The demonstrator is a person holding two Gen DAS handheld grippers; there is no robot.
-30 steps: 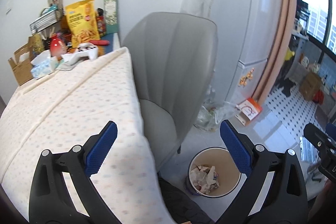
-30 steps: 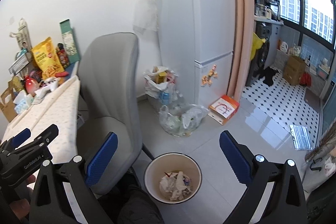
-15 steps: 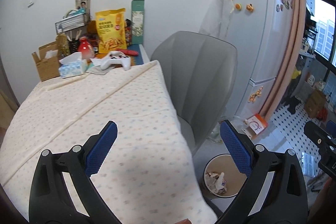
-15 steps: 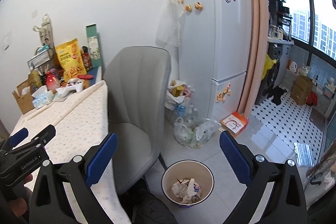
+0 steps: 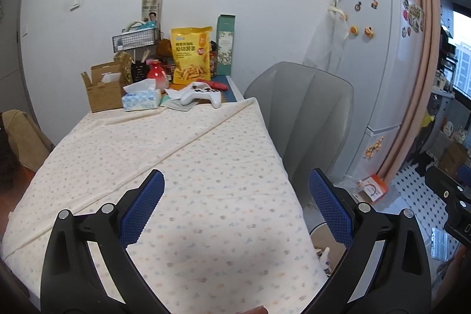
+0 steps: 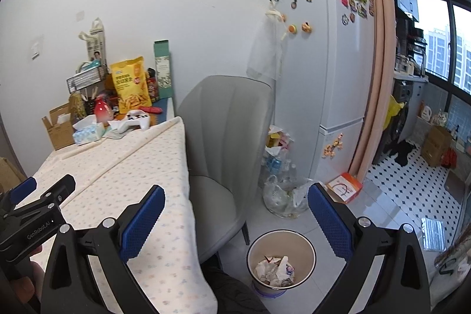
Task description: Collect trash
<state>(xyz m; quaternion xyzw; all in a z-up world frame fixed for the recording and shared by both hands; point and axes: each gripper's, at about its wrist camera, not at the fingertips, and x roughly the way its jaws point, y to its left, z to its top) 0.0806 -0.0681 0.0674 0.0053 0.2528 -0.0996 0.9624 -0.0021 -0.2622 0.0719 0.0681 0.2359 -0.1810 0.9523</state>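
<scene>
A round waste bin [image 6: 250, 249] stands on the floor by the table's corner, and crumpled paper and wrappers [image 6: 275, 270] lie inside it. The left wrist view shows only its rim [image 5: 319, 230], behind the right finger. My left gripper [image 5: 235, 205] hovers open over the dotted tablecloth [image 5: 176, 155] with nothing between its blue pads [image 5: 144, 205]. My right gripper [image 6: 237, 219] is open and empty too, above the table's corner and the bin. The left gripper [image 6: 44, 186] shows at the left edge of the right wrist view. White paper scraps [image 5: 173, 93] lie beside a game controller [image 5: 203, 94].
At the table's far end stand a tissue box [image 5: 141, 99], a cardboard box [image 5: 103, 90], a yellow snack bag [image 5: 191, 55] and other clutter. A grey chair [image 6: 229, 137] sits between table and fridge [image 6: 323, 64]. Plastic bags [image 6: 282, 196] and an orange box [image 6: 344, 187] lie on the floor.
Both views have swung up and leftward: the table fills more of the left view and the bin has slid toward the lower edge. Both grippers stayed open and empty.
</scene>
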